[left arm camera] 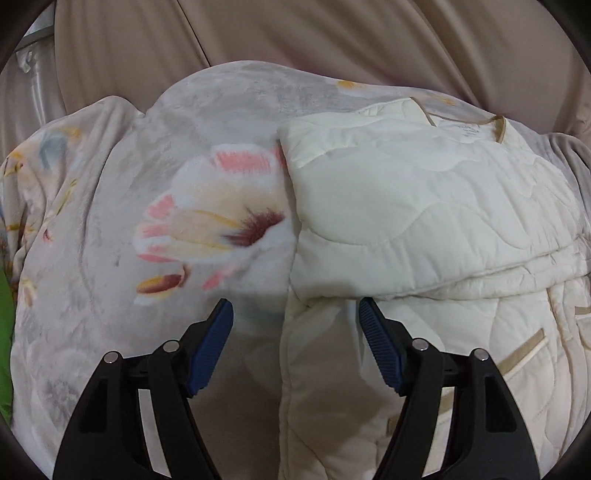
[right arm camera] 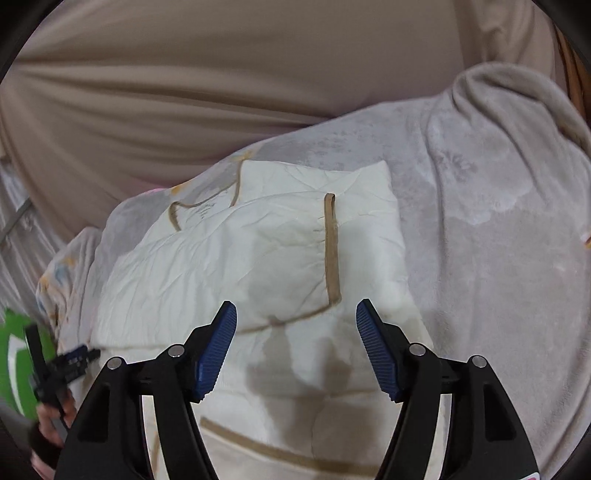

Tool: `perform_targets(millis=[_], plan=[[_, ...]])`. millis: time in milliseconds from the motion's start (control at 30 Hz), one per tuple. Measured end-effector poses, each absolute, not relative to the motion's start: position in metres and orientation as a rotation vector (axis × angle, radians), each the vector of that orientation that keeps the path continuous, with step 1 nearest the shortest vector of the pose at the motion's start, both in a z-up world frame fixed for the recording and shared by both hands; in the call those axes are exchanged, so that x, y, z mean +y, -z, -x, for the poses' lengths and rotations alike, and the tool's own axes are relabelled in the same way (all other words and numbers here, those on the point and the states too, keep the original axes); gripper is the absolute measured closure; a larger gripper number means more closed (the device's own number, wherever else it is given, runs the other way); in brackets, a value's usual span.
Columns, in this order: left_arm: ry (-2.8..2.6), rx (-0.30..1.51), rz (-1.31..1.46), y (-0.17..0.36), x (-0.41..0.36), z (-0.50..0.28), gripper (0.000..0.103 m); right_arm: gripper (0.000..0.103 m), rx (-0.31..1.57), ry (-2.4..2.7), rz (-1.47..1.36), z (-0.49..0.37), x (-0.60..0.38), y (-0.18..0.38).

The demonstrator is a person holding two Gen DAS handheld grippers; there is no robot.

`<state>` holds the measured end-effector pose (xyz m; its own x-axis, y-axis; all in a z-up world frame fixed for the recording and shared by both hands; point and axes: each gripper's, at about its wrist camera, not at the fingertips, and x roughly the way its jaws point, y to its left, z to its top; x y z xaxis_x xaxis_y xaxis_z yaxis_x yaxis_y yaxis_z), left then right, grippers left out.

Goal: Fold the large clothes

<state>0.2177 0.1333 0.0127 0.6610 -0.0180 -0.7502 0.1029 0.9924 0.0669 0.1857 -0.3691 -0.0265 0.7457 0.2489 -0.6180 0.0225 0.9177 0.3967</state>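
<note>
Left wrist view. We look down on a cream quilted jacket (left arm camera: 424, 206), puffy, stitched in wavy lines, trimmed with a narrow tan binding (left arm camera: 499, 129) at the collar. It is folded into a thick stack whose upper layer ends in a soft rounded edge. It lies on the right half of a plush grey blanket (left arm camera: 110, 206), velvety, printed with a large pink-tipped flower (left arm camera: 214, 218) with a dark red centre. The blanket covers the bed; behind its far edge hangs a beige curtain (left arm camera: 258, 33) in broad folds. The left gripper (left arm camera: 295, 314) hovers over the near edge of the jacket where it meets the blanket, its jaws spread, ribbed blue pads (left arm camera: 212, 347) bare, nothing between them.

Right wrist view. The same jacket (right arm camera: 229, 254) sits mid-bed, its surface crinkled, a tan strip (right arm camera: 330, 243) running down one folded panel and turning a corner. A tan-edged pocket line (right arm camera: 258, 446) shows near the bottom. Grey blanket (right arm camera: 498, 221) spreads to the right edge, bunched at the far right corner. The right gripper (right arm camera: 295, 317) is released, jaws apart above the jacket, gripping nothing. At lower left, blurred, we see the other gripper (right arm camera: 66, 365) in a hand (right arm camera: 55, 417).
</note>
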Motion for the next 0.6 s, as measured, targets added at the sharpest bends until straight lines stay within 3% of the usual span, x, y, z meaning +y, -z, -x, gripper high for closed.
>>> perform_targets(millis=[167, 200, 233, 267, 300, 367, 500, 600], plan=[[0.056, 0.841, -0.18, -0.008, 0.127, -0.23, 0.038, 0.04, 0.827, -0.126, -0.471, -0.224, -0.364, 0.044], [0.062, 0.838, -0.182, -0.008, 0.125, -0.232, 0.042, 0.059, 0.838, -0.113, -0.455, -0.229, -0.359, 0.046], [0.073, 0.835, -0.18, -0.01, 0.123, -0.235, 0.054, 0.091, 0.843, -0.124, -0.436, -0.232, -0.353, 0.046], [0.099, 0.835, -0.171, -0.012, 0.121, -0.236, 0.073, 0.093, 0.838, -0.154, -0.421, -0.233, -0.347, 0.042], [0.123, 0.833, -0.16, -0.016, 0.119, -0.235, 0.083, 0.093, 0.789, -0.167, -0.393, -0.227, -0.341, 0.03], [0.118, 0.79, -0.165, -0.027, 0.117, -0.229, 0.094, 0.094, 0.638, -0.224, -0.323, -0.202, -0.328, -0.004], [0.105, 0.774, -0.177, -0.028, 0.122, -0.223, 0.095, 0.094, 0.492, -0.247, -0.281, -0.161, -0.331, -0.032], [0.111, 0.837, -0.182, -0.004, 0.121, -0.229, 0.095, 0.094, 0.684, -0.17, -0.276, -0.187, -0.346, 0.021]])
